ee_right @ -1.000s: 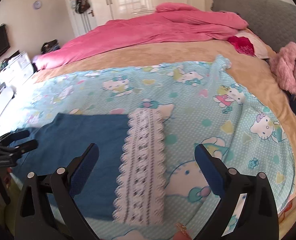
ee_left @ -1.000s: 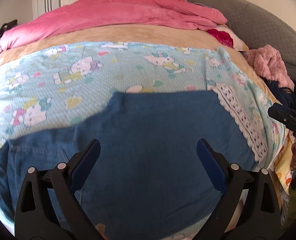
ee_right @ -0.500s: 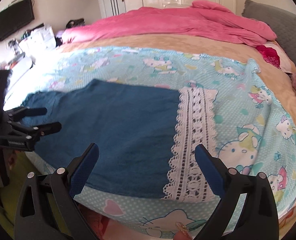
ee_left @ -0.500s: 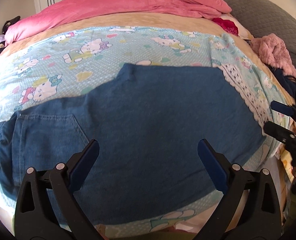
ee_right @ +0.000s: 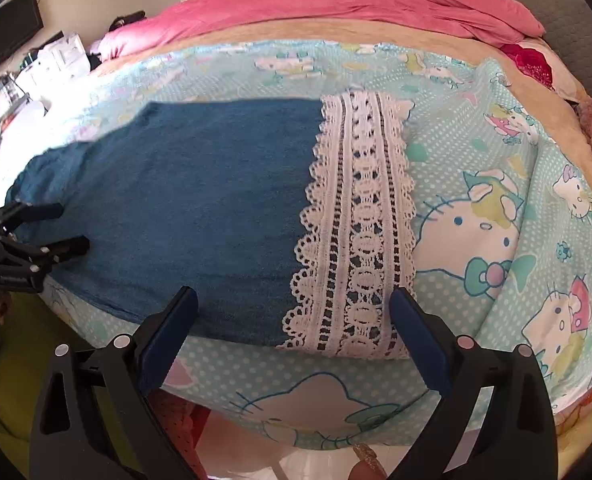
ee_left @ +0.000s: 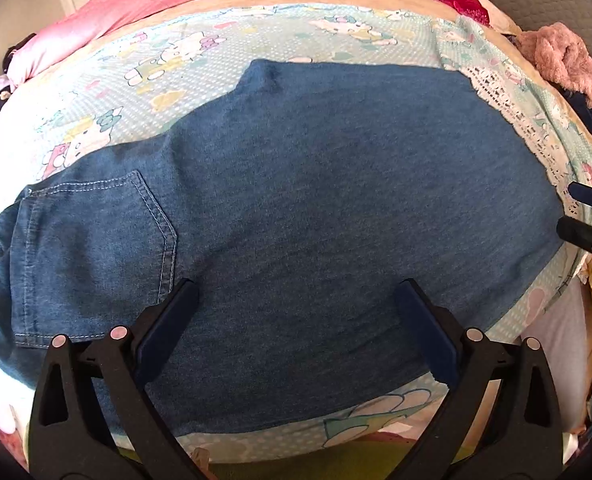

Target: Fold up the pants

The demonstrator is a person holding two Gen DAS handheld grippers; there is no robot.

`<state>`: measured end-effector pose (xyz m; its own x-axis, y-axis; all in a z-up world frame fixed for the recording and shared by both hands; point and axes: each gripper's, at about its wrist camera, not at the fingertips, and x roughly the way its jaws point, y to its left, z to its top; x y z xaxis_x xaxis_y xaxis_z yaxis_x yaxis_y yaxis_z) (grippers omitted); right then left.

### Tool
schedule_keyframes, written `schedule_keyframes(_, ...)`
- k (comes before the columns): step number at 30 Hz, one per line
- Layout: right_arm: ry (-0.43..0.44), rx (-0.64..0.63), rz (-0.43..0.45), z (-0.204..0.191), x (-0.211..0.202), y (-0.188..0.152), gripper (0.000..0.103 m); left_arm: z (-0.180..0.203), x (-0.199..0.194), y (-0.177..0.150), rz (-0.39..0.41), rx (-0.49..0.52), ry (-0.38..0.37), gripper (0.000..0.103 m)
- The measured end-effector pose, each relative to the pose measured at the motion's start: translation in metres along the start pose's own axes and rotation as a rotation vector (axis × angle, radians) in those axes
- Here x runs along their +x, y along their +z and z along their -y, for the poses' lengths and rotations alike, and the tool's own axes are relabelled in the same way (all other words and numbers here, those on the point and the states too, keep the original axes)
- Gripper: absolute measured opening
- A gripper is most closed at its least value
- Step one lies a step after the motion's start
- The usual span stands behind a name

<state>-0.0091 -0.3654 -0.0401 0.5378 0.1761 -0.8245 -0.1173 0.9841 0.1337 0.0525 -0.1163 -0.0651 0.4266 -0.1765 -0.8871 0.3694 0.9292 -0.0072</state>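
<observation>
Blue pants [ee_left: 316, 208] flat on cartoon sheet [ee_right: 496, 160], long axis left to right: waist and pocket [ee_left: 95, 232] toward left gripper [ee_left: 296, 332], lace hem [ee_right: 360, 220] just ahead of right gripper [ee_right: 291, 324]. Both wide open, holding nothing, above near edge.

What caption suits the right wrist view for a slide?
Open right hand-held gripper above lace-hemmed denim pants on cartoon sheet.

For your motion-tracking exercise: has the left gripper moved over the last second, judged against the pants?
Yes. The left gripper has come closer to the pants, which now fill far more of its view.
</observation>
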Motion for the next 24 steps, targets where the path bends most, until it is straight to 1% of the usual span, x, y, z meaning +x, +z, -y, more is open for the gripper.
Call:
schedule_keyframes(5,-0.008,0.027,0.057,0.007,-0.022,0.003,0.096,0.003,-0.019,0.005,0.070,-0.005,-0.024,0.094)
schedule_keyframes(8,-0.012,0.059,0.082,0.015,-0.032,0.004,0.096,0.008,-0.028,0.015,0.101,-0.001,-0.046,0.094)
schedule_keyframes(10,-0.016,0.072,0.101,0.020,-0.038,0.005,0.096,0.014,-0.032,0.023,0.117,0.010,-0.044,0.094)
schedule_keyframes(13,-0.019,0.079,0.125,0.024,-0.047,0.005,0.096,0.026,-0.034,0.037,0.125,0.025,-0.057,0.094)
schedule_keyframes(16,-0.023,0.088,0.147,0.029,-0.054,0.006,0.096,0.037,-0.037,0.044,0.132,0.039,-0.049,0.094)
schedule_keyframes(22,-0.037,0.098,0.176,0.038,-0.062,0.004,0.096,0.053,-0.033,0.056,0.126,0.060,-0.063,0.094)
schedule_keyframes(24,-0.030,0.108,0.184,0.042,-0.063,0.002,0.096,0.059,-0.030,0.060,0.122,0.071,-0.063,0.094)
